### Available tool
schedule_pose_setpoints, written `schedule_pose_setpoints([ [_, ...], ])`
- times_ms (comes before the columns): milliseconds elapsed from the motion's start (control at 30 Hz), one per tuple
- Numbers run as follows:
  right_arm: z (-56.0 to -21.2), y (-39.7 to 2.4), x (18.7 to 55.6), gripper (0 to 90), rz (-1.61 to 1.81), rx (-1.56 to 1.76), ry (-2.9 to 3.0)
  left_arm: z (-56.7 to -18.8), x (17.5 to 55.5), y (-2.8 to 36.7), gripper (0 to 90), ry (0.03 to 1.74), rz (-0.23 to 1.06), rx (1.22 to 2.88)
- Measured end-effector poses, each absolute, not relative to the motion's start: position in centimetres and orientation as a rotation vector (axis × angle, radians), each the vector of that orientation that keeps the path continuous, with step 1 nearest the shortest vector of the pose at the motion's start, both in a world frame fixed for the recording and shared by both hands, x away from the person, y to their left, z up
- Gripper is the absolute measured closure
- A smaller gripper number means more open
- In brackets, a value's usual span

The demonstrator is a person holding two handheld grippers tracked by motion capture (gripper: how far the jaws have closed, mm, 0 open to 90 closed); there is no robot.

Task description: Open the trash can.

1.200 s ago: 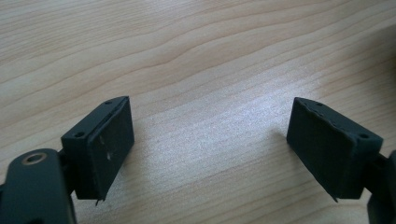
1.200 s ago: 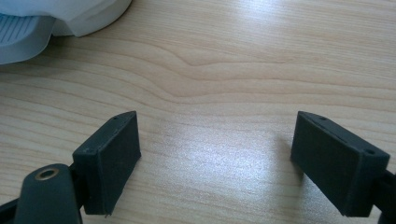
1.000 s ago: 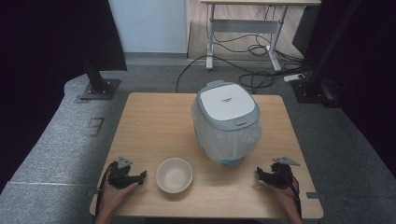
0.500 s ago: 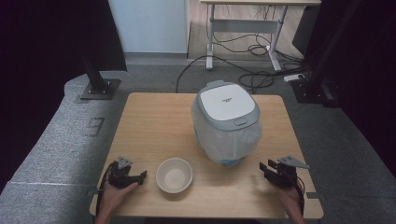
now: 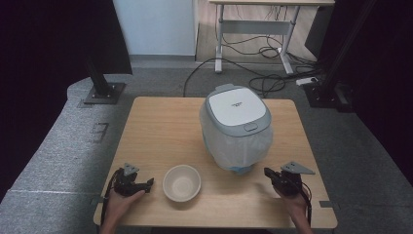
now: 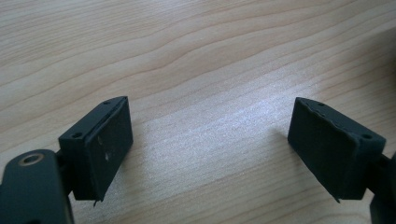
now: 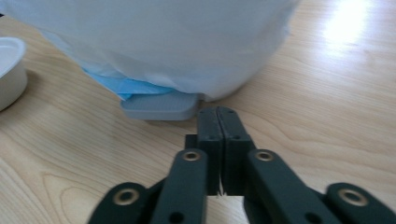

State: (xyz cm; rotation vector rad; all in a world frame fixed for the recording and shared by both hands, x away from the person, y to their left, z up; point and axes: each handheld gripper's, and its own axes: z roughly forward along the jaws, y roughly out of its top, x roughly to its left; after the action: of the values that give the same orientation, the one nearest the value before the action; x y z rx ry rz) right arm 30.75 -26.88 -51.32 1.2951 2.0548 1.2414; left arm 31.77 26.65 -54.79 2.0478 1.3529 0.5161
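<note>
A white-and-grey lidded bin (image 5: 236,113), lined with a pale translucent bag (image 5: 238,148), stands right of the table's middle. A cream bowl (image 5: 181,183) sits empty near the front edge. My left gripper (image 5: 147,184) rests left of the bowl, pointing toward it, and its jaws stand wide open over bare wood (image 6: 210,144). My right gripper (image 5: 268,173) is at the front right, aimed at the bin's base. Its jaws have just been closing and now meet with nothing between them (image 7: 218,114), a little short of the bin's grey foot (image 7: 161,105) and the bag (image 7: 154,42).
The wooden table (image 5: 160,131) has free room on its left half and far side. The bowl's rim (image 7: 9,70) shows at the left of the right gripper view. Dark stands, cables and a desk frame sit on the floor beyond the table.
The right gripper's jaws have come together from wide open, and that hand has lifted slightly. The left hand, bowl and bin have not moved.
</note>
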Motion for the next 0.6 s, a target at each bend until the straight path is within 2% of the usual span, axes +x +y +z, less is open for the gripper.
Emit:
schedule_pose_setpoints([
  [600, -51.9, -23.1, 32.9, 89.0, 1.249, 1.210, 2.161, -54.8, 31.8, 26.5, 13.4, 1.355, 0.518, 2.047],
])
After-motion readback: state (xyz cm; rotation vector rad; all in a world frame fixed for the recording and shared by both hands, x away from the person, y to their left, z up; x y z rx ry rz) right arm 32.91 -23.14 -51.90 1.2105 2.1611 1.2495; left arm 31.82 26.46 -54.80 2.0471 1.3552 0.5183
